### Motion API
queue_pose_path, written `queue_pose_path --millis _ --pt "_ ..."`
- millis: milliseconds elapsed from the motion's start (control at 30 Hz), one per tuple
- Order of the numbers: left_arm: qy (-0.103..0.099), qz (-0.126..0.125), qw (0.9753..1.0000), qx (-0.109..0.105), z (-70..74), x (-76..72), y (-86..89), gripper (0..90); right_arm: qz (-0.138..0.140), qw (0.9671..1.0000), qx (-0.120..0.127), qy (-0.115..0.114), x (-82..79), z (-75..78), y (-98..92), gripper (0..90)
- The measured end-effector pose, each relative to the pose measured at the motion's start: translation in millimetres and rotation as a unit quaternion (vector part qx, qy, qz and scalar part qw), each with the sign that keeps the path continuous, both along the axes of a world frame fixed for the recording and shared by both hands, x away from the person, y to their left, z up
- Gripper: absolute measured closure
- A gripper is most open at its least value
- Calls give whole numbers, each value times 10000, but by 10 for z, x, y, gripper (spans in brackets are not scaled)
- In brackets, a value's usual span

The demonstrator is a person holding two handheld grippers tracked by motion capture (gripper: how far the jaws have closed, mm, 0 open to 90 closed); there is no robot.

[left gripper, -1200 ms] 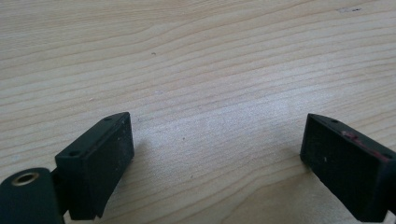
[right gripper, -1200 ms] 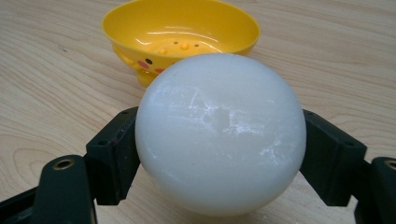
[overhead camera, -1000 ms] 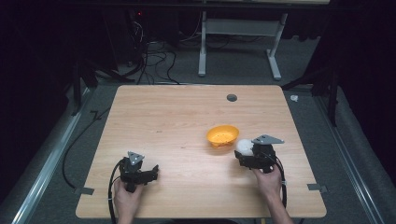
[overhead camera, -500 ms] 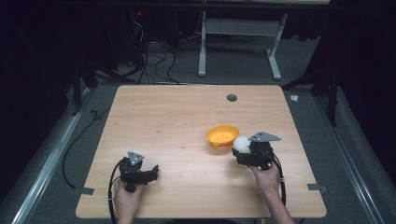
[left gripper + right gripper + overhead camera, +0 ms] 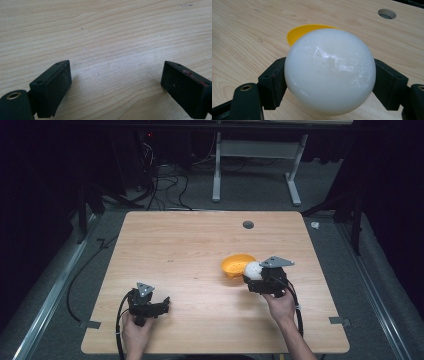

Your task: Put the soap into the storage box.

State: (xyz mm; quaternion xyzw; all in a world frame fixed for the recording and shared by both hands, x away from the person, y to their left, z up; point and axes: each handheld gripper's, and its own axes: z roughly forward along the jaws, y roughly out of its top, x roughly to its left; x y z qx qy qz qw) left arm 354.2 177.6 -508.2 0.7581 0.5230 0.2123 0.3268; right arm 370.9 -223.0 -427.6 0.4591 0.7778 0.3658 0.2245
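My right gripper [image 5: 254,274] is shut on a white ball [image 5: 253,269], held just above the near right rim of a small orange bowl [image 5: 235,264] on the wooden table [image 5: 190,245]. In the right gripper view the ball [image 5: 330,71] sits squeezed between both black jaws, with the bowl's [image 5: 297,32] yellow-orange rim showing behind it. My left gripper [image 5: 162,305] rests low at the table's front left, open. The left gripper view has its jaws [image 5: 115,87] spread wide over bare wood with nothing between them.
A round cable hole [image 5: 248,224] lies near the table's far edge, also seen as a hole [image 5: 386,13] in the right gripper view. Desk legs [image 5: 255,165] and cables [image 5: 155,180] stand on the dark floor beyond. Tape tabs [image 5: 340,321] mark the front corners.
My right gripper has carried the white ball a little to the left and forward, closer over the bowl's rim. The left gripper has stayed put.
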Motion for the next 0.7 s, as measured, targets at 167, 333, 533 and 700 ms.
queue_pose_path --millis 167,333,533,700 --pt "1 0 10000 1 0 0 0 99 41 10000 -14 31 41 16 42 232" --pt "1 -1 10000 2 0 0 0 99 97 9999 -29 36 100 41 89 232" --pt "0 0 10000 0 0 0 0 99 158 9998 -64 66 180 52 160 232" --pt "0 -2 10000 -1 0 0 1 99 210 9997 -84 28 261 74 242 232"
